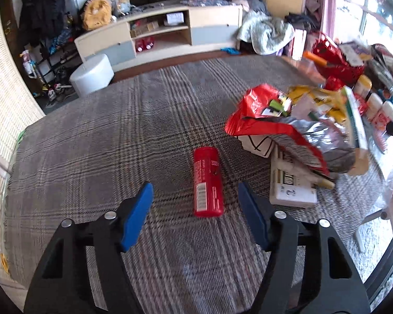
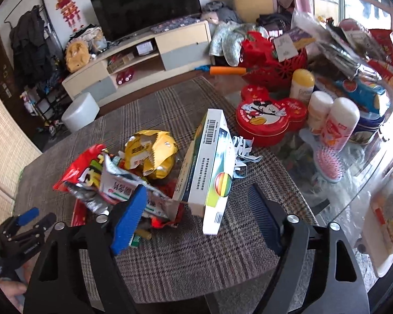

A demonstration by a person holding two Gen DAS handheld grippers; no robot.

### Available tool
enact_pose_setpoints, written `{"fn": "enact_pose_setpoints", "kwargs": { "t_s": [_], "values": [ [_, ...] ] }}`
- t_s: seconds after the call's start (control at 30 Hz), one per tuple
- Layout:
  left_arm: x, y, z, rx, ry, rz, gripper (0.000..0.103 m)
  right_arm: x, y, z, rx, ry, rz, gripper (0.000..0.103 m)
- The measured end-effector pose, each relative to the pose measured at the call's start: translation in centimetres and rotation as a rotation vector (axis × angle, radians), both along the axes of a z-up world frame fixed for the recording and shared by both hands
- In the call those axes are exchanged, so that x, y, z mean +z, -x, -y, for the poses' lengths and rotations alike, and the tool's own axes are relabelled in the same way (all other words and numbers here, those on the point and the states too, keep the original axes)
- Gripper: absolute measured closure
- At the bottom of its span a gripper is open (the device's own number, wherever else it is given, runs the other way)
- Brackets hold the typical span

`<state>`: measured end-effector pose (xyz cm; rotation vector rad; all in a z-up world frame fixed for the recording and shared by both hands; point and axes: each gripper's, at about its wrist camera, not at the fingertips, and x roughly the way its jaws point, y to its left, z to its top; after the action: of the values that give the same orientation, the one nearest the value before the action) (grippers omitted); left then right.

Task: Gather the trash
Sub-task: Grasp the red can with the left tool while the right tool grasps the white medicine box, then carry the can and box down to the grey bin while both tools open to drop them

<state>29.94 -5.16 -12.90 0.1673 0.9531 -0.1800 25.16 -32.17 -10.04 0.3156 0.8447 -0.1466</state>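
Left tongs (image 1: 195, 192) spread wide, holding nothing; red can (image 1: 207, 182) lies on its side between the tips, on the plaid tabletop (image 1: 104, 144). Right tongs (image 2: 197, 204) also apart, empty, over the wrapper pile (image 2: 118, 172). White box (image 2: 209, 167) tilted against the pile's right side. Mickey tin (image 2: 269, 115) beyond.

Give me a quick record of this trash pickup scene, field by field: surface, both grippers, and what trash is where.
surface: plaid cloth over the table
left gripper: open, empty, red tube between its fingers' line
red tube: lying flat, alone on the cloth
right gripper: open, empty, facing the pile
trash pile: red snack bag, yellow wrapper, white box propped on edge
beside pile: red Mickey tin, not touching it
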Motion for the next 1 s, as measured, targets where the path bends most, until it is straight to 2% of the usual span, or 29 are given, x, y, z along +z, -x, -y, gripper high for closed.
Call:
{"fn": "enact_pose_setpoints", "kwargs": {
  "t_s": [0.07,0.23,0.33,0.4,0.6,0.67,0.73,0.8,1.0],
  "values": [
    [-1.2,-1.0,0.4,-0.012,-0.001,-0.024,0.043,-0.9,-1.4,0.5,-0.001,-0.025,-0.032,0.033],
    [-3.6,-3.1,1.0,-0.018,-0.007,-0.072,0.043,-3.1,-4.4,0.9,-0.018,-0.051,-0.091,0.033],
    [-4.8,-4.1,1.4,-0.026,-0.009,-0.091,0.043,-3.9,-5.3,0.9,-0.031,-0.062,-0.101,0.019],
    [-5.5,-4.6,1.4,-0.027,-0.008,-0.099,0.042,-4.3,-5.8,0.7,-0.041,-0.039,-0.106,0.019],
    [-7.4,-6.1,1.2,-0.03,0.008,-0.129,0.043,-6.4,-6.7,1.2,-0.045,-0.079,-0.137,0.019],
    [-7.6,-6.3,1.2,-0.033,0.013,-0.126,0.043,-6.7,-6.7,1.3,-0.046,-0.085,-0.136,0.025],
    [-7.5,-6.2,1.2,-0.036,0.016,-0.12,0.049,-6.9,-6.6,1.4,-0.044,-0.096,-0.135,0.029],
    [-7.4,-6.0,1.2,-0.045,0.014,-0.116,0.068,-6.9,-6.5,1.4,-0.042,-0.098,-0.129,0.03],
    [-7.2,-5.2,0.9,-0.044,0.028,-0.121,0.069,-5.7,-5.1,1.5,-0.038,-0.11,-0.095,0.033]
  ]
}}
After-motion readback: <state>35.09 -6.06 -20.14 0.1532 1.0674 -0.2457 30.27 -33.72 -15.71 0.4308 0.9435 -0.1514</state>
